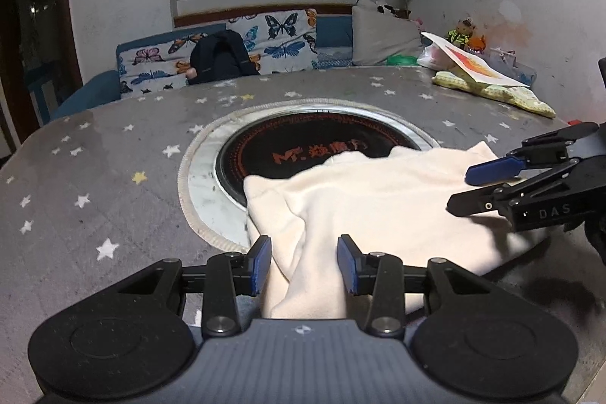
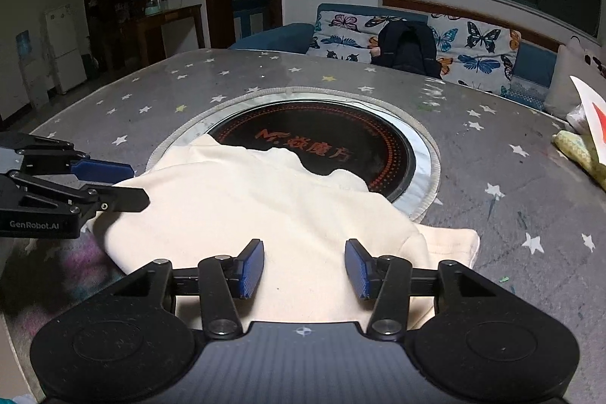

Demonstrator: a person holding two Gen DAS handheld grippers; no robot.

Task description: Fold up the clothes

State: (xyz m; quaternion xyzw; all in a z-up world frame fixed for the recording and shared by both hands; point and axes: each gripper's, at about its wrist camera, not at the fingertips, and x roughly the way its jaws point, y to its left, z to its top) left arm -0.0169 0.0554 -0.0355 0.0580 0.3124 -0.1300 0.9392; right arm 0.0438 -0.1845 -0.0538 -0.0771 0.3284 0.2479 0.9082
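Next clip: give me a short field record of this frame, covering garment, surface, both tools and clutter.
garment: cream cloth, rumpled, partly folded, its far edge over the black hotplate
surface: grey star-print table cover
left tool: open, a ridge of cloth between the pads, not pinched
right tool: open, over the cloth's near edge, nothing gripped
clutter: yellow-green cloth under a paper sheet at the table's far right
background: butterfly-print sofa, black backpack

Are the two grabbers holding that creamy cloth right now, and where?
No. Both the left gripper and the right gripper are open over the cream garment. The cloth lies between their fingers, but the pads are not pinching it.
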